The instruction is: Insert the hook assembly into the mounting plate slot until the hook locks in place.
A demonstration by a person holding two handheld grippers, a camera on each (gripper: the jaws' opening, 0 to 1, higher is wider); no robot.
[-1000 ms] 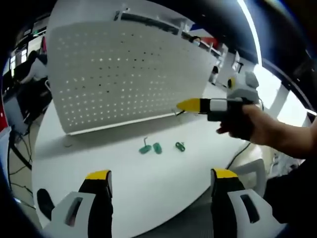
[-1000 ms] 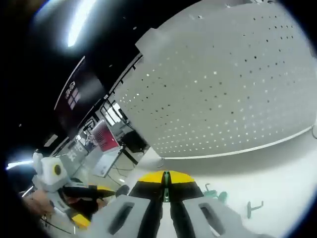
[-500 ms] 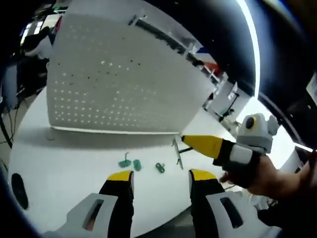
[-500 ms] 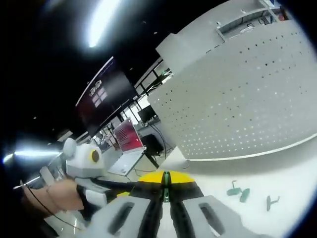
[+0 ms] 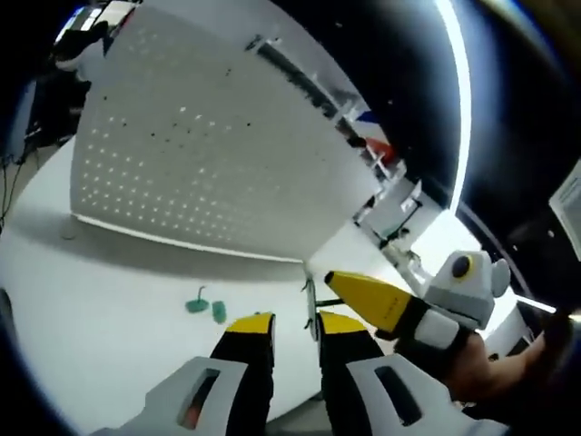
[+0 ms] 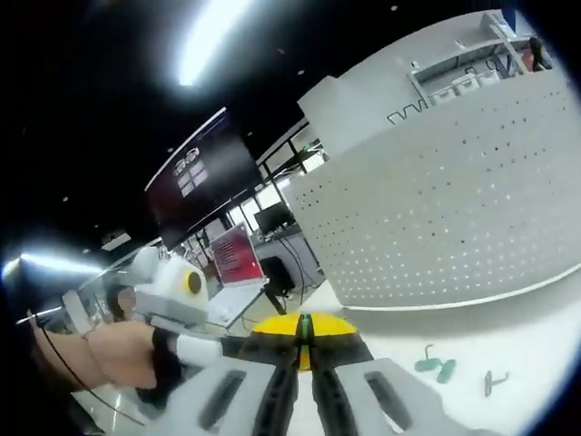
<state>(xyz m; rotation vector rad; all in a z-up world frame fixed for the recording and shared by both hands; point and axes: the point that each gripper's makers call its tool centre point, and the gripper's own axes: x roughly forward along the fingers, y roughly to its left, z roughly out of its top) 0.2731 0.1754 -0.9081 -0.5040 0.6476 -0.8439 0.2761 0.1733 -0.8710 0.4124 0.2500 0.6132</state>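
A white perforated mounting plate (image 5: 209, 154) (image 6: 454, 209) stands upright on the white table (image 5: 91, 300). Two small green hooks (image 5: 207, 309) (image 6: 436, 366) lie on the table before it, with a third (image 6: 490, 381) lying a little apart. My right gripper (image 6: 304, 327) is shut on a thin hook, which shows as a green sliver between its yellow tips. In the left gripper view the right gripper (image 5: 336, 280) reaches in from the right, and the thin metal hook (image 5: 310, 309) hangs from its tip. That hook sits just above the narrow gap of my left gripper (image 5: 296, 322), whose jaws stand slightly apart.
A person's hand (image 6: 109, 350) holds the left gripper at the left of the right gripper view. Behind it are a red screen (image 6: 234, 256), a large dark display (image 6: 195, 186) and office desks. The table's near edge (image 5: 172, 400) runs close below the left gripper.
My left jaws have closed from wide apart to a narrow gap. The right gripper and its hook have come nearer, down to the left jaws. Both views have swung.
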